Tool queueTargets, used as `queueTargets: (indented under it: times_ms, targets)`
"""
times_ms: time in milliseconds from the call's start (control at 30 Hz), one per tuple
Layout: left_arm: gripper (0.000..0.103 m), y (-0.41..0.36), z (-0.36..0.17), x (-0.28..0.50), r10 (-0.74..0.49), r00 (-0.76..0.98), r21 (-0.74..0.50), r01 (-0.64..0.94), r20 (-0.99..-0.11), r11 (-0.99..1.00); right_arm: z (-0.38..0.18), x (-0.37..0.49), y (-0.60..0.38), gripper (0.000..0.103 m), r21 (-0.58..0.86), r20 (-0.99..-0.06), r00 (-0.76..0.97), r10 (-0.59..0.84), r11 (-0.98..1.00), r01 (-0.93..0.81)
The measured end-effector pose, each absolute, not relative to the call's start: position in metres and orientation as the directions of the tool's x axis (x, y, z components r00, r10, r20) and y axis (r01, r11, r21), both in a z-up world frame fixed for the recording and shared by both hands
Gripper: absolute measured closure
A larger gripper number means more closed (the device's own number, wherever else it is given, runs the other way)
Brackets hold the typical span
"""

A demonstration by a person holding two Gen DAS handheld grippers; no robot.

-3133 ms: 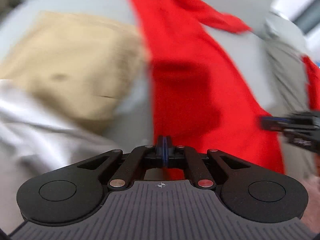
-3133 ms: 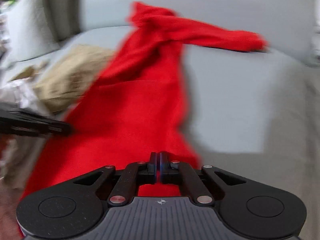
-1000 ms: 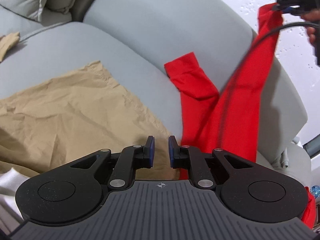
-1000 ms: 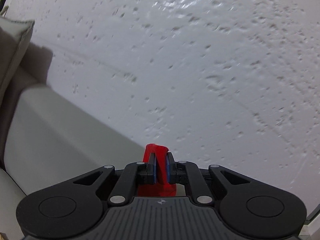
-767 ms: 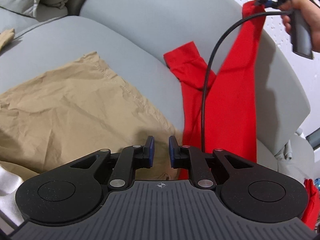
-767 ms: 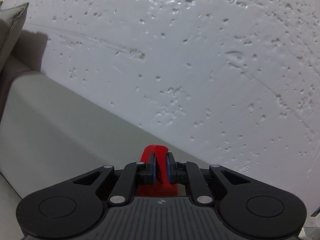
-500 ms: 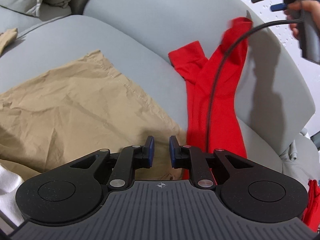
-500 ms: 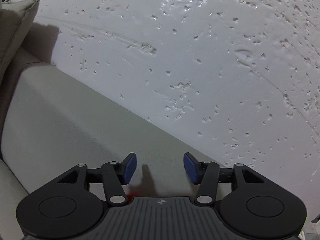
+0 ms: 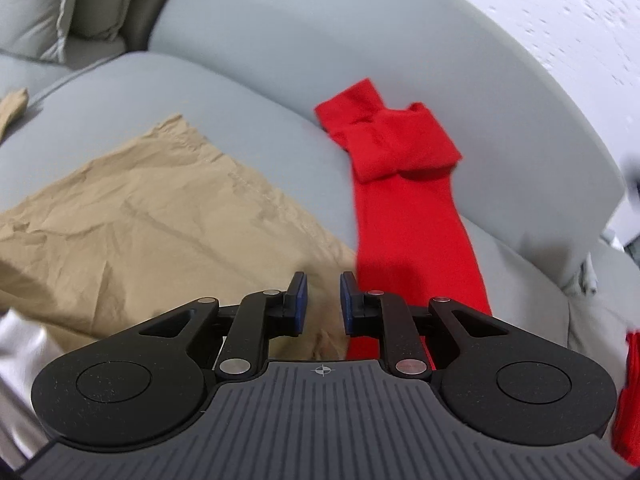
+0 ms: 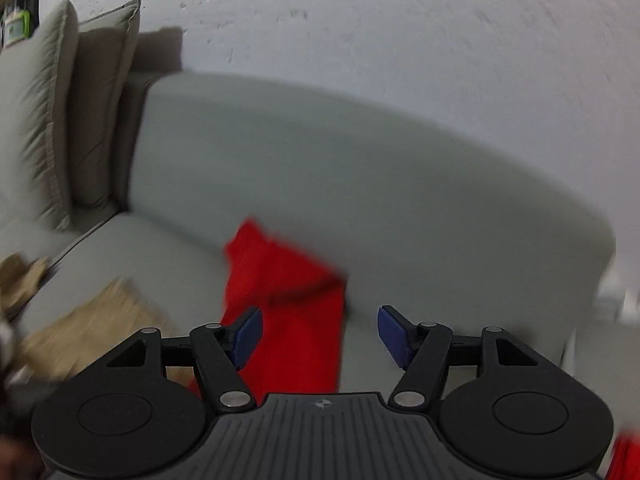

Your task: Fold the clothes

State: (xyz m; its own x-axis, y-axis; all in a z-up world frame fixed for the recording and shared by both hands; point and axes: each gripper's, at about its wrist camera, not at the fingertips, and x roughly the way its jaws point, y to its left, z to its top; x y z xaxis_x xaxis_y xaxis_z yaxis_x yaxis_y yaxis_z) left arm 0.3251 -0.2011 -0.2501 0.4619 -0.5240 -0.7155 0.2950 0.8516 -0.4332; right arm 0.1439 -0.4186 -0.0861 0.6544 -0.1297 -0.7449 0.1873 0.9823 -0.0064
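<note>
A: The whole right wrist view is smeared. Past the right hand-held gripper (image 10: 320,334) the red garment (image 10: 288,300) has no crisp edge, and its folds cannot be read.

B: In the left wrist view, the tan cloth (image 9: 132,220) runs off the picture's left edge, and the left hand-held gripper (image 9: 322,300) hides the red garment's near end.

A: A red scrap (image 9: 630,392) at its far right is cut off too.
</note>
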Motion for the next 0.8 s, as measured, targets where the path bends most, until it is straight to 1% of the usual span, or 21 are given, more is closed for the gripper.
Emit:
queueTargets:
  times_ms: [33, 100, 167, 200, 233, 267, 300, 333, 400, 433, 500, 533, 567, 600, 633, 700, 733, 767, 800]
  targets:
    - [0.084, -0.198, -0.247, 0.314, -0.533, 0.456, -0.433, 0.311, -0.713, 0.846, -0.099, 0.101, -0.422, 0.040, 0.053, -0.773, 0.626, -0.101, 0.973, 0.223]
    - [0.084, -0.191, -0.239, 0.288, -0.550, 0.429, -0.440, 0.334, -0.716, 0.834, -0.114, 0.057, -0.424, 0.041, 0.112, -0.800, 0.596, -0.068, 0.959, 0.261]
    - [0.084, -0.183, -0.227, 0.256, -0.563, 0.395, -0.434, 0.373, -0.726, 0.820, -0.135, 0.004, -0.426, 0.042, 0.205, -0.815, 0.579, -0.028, 0.920, 0.334]
    - [0.084, -0.181, -0.220, 0.239, -0.567, 0.381, -0.421, 0.403, -0.730, 0.813, -0.142, -0.010, -0.424, 0.049, 0.234, -0.816, 0.578, -0.014, 0.906, 0.352]
    - [0.085, -0.178, -0.213, 0.222, -0.571, 0.367, -0.408, 0.433, -0.734, 0.804, -0.149, -0.022, -0.423, 0.059, 0.261, -0.816, 0.578, 0.001, 0.893, 0.367]
    - [0.086, -0.174, -0.209, 0.208, -0.571, 0.356, -0.398, 0.452, -0.740, 0.798, -0.156, -0.030, -0.419, 0.064, 0.272, -0.814, 0.581, 0.012, 0.892, 0.362]
    - [0.093, -0.170, -0.205, 0.194, -0.571, 0.345, -0.389, 0.470, -0.745, 0.792, -0.160, -0.034, -0.414, 0.072, 0.270, -0.812, 0.583, 0.016, 0.897, 0.351]
    - [0.097, -0.165, -0.202, 0.177, -0.577, 0.324, -0.399, 0.475, -0.750, 0.784, -0.167, -0.038, -0.403, 0.077, 0.261, -0.807, 0.591, 0.026, 0.912, 0.316]
    - [0.098, -0.160, -0.203, 0.153, -0.594, 0.293, -0.413, 0.494, -0.749, 0.765, -0.175, -0.032, -0.383, 0.078, 0.252, -0.791, 0.609, 0.054, 0.936, 0.245]
    - [0.098, -0.161, -0.204, 0.143, -0.590, 0.291, -0.394, 0.519, -0.753, 0.759, -0.180, -0.032, -0.368, 0.078, 0.246, -0.772, 0.632, 0.073, 0.950, 0.192]
    - [0.098, -0.167, -0.215, 0.128, -0.533, 0.306, -0.294, 0.574, -0.789, 0.764, -0.193, -0.029, -0.347, 0.078, 0.202, -0.778, 0.625, 0.072, 0.969, 0.140]
    - [0.098, -0.170, -0.227, 0.129, -0.474, 0.289, -0.249, 0.569, -0.832, 0.784, -0.201, -0.033, -0.342, 0.078, 0.164, -0.797, 0.602, 0.050, 0.977, 0.136]
    - [0.098, -0.171, -0.234, 0.132, -0.434, 0.271, -0.231, 0.551, -0.859, 0.802, -0.207, -0.034, -0.339, 0.080, 0.128, -0.815, 0.579, 0.025, 0.982, 0.137]
    - [0.099, -0.169, -0.239, 0.138, -0.386, 0.254, -0.207, 0.528, -0.887, 0.824, -0.211, -0.036, -0.337, 0.085, 0.095, -0.831, 0.556, 0.000, 0.985, 0.142]
    - [0.099, -0.165, -0.236, 0.145, -0.347, 0.245, -0.188, 0.501, -0.905, 0.845, -0.207, -0.043, -0.342, 0.087, 0.080, -0.839, 0.543, -0.023, 0.983, 0.165]
    - [0.098, -0.161, -0.224, 0.151, -0.270, 0.252, -0.126, 0.473, -0.929, 0.872, -0.198, -0.057, -0.352, 0.084, 0.050, -0.854, 0.516, -0.068, 0.976, 0.211]
    - [0.098, -0.156, -0.215, 0.155, -0.224, 0.255, -0.087, 0.455, -0.941, 0.886, -0.194, -0.064, -0.358, 0.077, 0.034, -0.861, 0.501, -0.090, 0.972, 0.234]
    - [0.097, -0.153, -0.209, 0.155, -0.211, 0.260, -0.076, 0.448, -0.942, 0.891, -0.190, -0.072, -0.363, 0.073, 0.026, -0.866, 0.489, -0.107, 0.966, 0.257]
    - [0.096, -0.147, -0.197, 0.152, -0.196, 0.268, -0.061, 0.440, -0.943, 0.896, -0.187, -0.080, -0.369, 0.072, 0.058, -0.867, 0.490, -0.094, 0.956, 0.286]
